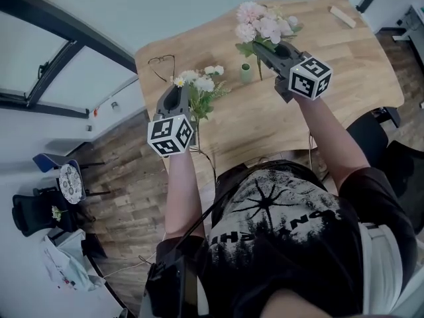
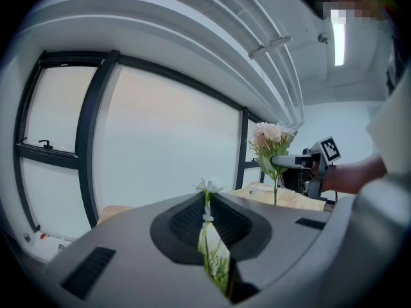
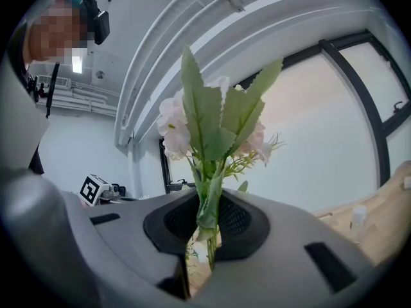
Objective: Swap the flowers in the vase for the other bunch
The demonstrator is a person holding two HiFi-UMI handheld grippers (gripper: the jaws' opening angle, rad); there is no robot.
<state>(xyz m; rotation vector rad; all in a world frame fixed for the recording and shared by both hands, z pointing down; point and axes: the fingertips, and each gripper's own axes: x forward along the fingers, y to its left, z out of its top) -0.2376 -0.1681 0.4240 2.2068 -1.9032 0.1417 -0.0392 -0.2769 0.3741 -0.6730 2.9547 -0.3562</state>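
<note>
In the head view my left gripper (image 1: 186,93) is shut on the stems of a bunch of white daisies (image 1: 200,83), held over the table's near left part. My right gripper (image 1: 261,47) is shut on a pink bunch (image 1: 264,24), held above the table further back. A small green vase (image 1: 246,72) stands between the two bunches, with no flowers in it. The left gripper view shows a daisy (image 2: 207,186) sticking up between the shut jaws of the left gripper (image 2: 209,230). The right gripper view shows the pink bunch (image 3: 212,124) rising from the right gripper (image 3: 205,230).
A pair of glasses (image 1: 162,65) lies on the wooden table (image 1: 344,71) at its left corner. A pale wooden block (image 1: 343,16) lies at the far right. Windows stand beyond the table's left edge. Dark chairs stand on the floor at the right and lower left.
</note>
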